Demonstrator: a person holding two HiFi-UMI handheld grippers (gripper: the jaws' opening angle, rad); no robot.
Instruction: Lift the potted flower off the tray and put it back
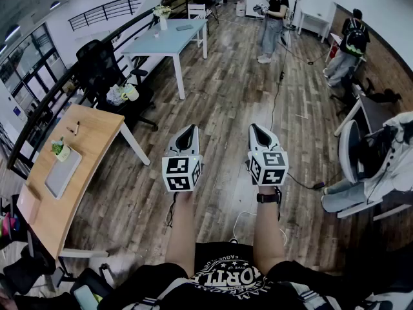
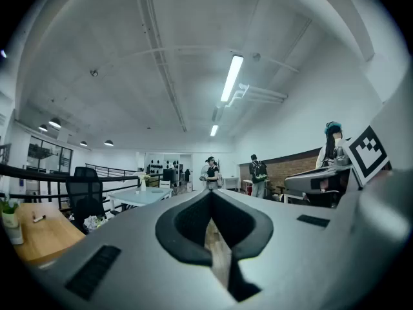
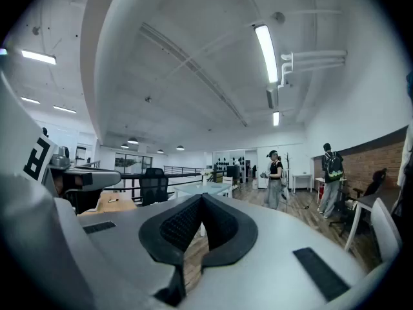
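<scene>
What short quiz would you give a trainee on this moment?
1. Are the left tongs and the right tongs open or shut?
2. Where is the potted flower? A: in the left tongs. B: on the tray on the wooden table. C: in the right tongs.
3. True or false: the tongs are touching the tray.
Key: 1 both shut, with nothing in them; 2 B; 3 false.

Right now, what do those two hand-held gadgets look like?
The left gripper and right gripper are white tapered shells with black-lined jaws, each carrying a cube of black-and-white square markers. The person wears a black printed T-shirt and a dark wristband.
</scene>
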